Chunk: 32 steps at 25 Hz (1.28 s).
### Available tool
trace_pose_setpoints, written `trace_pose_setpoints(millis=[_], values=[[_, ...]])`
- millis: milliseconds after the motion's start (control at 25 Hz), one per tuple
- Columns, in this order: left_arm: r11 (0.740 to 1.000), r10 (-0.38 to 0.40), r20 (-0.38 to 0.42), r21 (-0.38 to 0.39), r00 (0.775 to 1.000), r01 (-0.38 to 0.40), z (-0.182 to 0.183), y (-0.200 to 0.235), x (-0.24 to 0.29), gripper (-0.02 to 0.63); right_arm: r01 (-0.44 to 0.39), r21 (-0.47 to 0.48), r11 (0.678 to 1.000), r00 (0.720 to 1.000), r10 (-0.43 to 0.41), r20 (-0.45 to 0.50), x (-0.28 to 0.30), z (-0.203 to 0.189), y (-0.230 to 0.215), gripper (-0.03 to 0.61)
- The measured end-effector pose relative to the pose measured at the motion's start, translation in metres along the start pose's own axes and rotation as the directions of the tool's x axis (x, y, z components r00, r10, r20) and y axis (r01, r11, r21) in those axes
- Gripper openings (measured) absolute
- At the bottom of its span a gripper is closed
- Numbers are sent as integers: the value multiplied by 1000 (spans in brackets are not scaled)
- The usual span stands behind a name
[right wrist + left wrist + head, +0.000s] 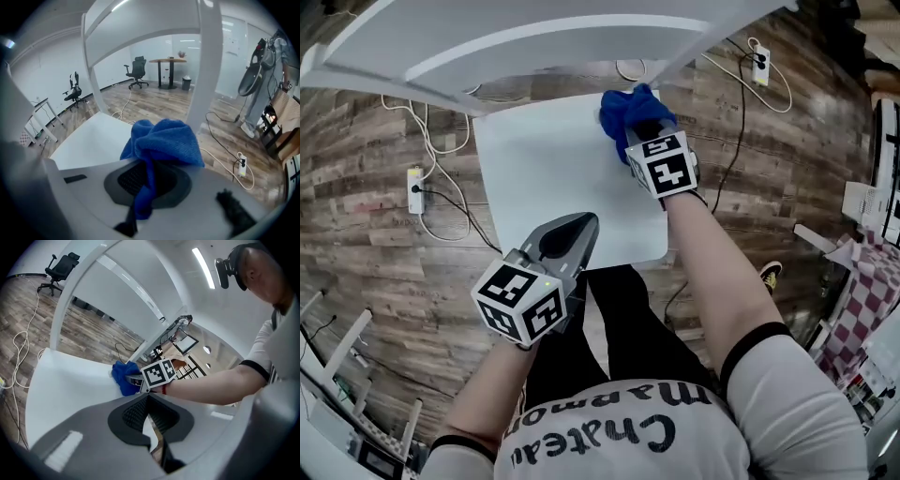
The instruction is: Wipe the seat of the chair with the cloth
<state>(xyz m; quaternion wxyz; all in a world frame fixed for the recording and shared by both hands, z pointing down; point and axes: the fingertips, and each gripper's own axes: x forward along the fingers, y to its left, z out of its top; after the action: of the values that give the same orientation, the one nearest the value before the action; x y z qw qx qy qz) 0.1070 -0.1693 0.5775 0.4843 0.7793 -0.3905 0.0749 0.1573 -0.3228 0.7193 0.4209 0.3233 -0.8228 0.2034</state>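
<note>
Item: blue cloth (628,108), at the far right corner of the chair seat (544,178), clamped in your right gripper (645,142)
Condition: the right fingers pinch only one hanging fold, the rest bunched ahead of them, so a hard drag may pull the cloth free; the seat edge and the back post (208,61) are close, so an outward stroke could run off or knock the post. Left gripper (572,234): fingers together, nothing between them, at the near edge, so the chair may shift under pressure
</note>
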Motion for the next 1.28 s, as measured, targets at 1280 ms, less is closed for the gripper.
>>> trace_pose_setpoints(millis=[1280], values=[[963, 202, 54, -194, 978, -188, -46, 108, -133, 8, -545, -110, 831, 838, 544, -40, -11, 54, 285, 29]])
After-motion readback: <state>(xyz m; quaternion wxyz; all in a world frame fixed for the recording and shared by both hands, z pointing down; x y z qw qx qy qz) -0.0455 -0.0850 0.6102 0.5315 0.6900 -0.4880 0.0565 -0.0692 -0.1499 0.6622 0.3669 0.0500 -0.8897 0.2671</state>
